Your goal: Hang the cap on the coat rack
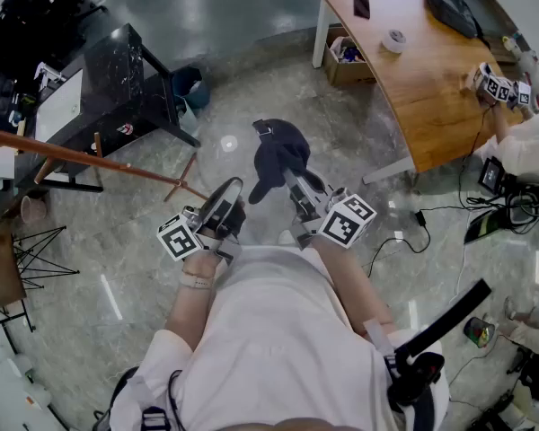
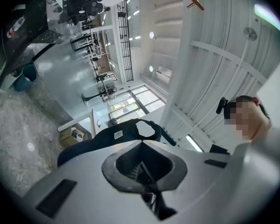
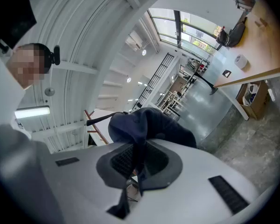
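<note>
Head view looks down; tool views tilt up, sharing cap [image 2: 113, 135].

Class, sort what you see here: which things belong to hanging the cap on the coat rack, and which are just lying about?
Belong to the job:
- cap, clamped in the right gripper
- coat rack
- left gripper, shut on nothing

Just lying about:
- tape roll, phone and black bag on the wooden desk
- cardboard box
- blue bin

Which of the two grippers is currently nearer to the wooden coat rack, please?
Left. The left gripper sits just beside the tip of the coat rack. The right gripper, fingers shut on the cap, is farther to the right.
</note>
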`<state>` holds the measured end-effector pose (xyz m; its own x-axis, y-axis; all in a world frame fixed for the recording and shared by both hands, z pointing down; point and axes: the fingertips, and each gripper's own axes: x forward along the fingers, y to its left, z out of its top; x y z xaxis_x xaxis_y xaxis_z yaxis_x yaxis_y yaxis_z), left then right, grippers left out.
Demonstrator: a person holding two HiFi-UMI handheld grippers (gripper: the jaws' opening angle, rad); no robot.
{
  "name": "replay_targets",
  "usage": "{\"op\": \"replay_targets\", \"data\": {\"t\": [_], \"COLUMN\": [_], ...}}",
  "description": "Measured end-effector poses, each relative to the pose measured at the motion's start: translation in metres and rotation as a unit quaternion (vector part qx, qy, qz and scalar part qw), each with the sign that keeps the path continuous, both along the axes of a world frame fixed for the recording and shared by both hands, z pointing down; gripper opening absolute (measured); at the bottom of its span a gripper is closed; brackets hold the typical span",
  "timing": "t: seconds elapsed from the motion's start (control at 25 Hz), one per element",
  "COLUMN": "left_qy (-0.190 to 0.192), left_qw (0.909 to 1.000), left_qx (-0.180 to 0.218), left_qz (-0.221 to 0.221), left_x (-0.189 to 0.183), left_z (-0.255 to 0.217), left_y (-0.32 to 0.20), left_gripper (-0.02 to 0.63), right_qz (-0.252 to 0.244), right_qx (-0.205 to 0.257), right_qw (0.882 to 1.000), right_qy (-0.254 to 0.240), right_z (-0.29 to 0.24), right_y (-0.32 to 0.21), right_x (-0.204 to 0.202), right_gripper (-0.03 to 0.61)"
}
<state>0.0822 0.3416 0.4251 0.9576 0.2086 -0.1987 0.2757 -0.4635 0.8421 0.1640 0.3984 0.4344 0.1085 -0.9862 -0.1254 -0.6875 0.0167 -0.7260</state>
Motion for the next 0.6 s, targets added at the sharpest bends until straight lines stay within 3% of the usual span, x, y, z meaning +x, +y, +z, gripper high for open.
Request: {"op": "replay_targets", "data": {"t": [0.36,0.6], "left_qy": [0.003,0.005], "left_qw": [1.0000,0.9997], "left_qx": [-0.002,-0.022], "left_qz": [-0.003,-0.004], "left_x": [0.001,0.004], "left_z": [-0.010,-0.001], "left_y": [-0.002,-0.090], "left_gripper": [0.008,0.008], "right_qz": [-0.003,-0.001], "right_qx": [-0.002,-0.021], "right_qw": [1.000,1.000], "right_qy": [-0.003,-0.005], "right_z": [-0.006,0.003], "right_y": [-0.002,-0.088], "right_x": [-0.001,0.002], "right_gripper": [0.028,0.026]}}
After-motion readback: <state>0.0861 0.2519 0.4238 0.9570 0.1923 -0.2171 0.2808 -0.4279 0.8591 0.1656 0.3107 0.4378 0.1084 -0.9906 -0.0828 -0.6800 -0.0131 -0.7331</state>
